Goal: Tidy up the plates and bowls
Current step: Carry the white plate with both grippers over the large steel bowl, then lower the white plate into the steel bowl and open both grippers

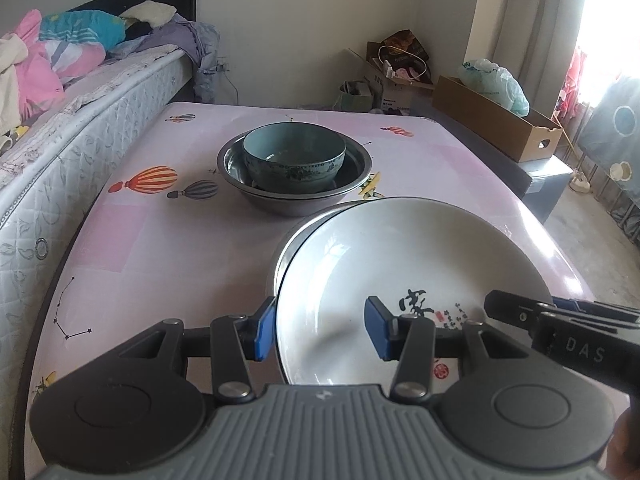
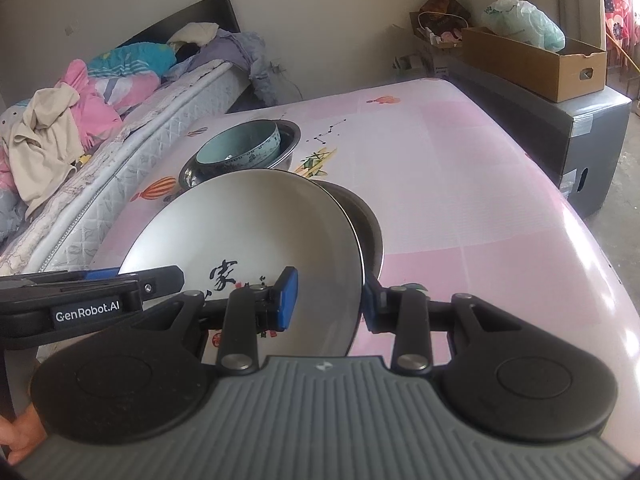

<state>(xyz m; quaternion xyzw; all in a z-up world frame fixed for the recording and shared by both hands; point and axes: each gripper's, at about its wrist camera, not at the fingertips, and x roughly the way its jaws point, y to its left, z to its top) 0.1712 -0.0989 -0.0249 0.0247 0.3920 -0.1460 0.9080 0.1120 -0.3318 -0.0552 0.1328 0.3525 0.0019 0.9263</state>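
Left wrist view: the left gripper (image 1: 320,330) straddles the near-left rim of the white plate (image 1: 400,272), one blue pad outside the rim and one over the plate's inner face. The jaws stand at a middling width; whether the pads actually press on the rim cannot be told.

Right wrist view: the right gripper (image 2: 330,300) straddles the opposite, near-right rim of the same plate in the same manner, narrowly set, with the right pad hidden behind the rim; a firm pinch likewise cannot be confirmed. The plate fills the centre of this frame and tilts, its inked characters toward the camera.

A metal dish (image 1: 280,260) shows as a crescent at the plate's far-left edge in the left view and at its right edge in the right view; the plate appears to lie over or just above it.

The blue bowl (image 1: 294,158), nested in the steel basin (image 1: 294,196), lies ahead of both grippers, upper centre in the left view and upper left of centre in the right, on the pink tablecloth (image 1: 160,240). Judged from this, the stack lies nearer the left gripper's side.
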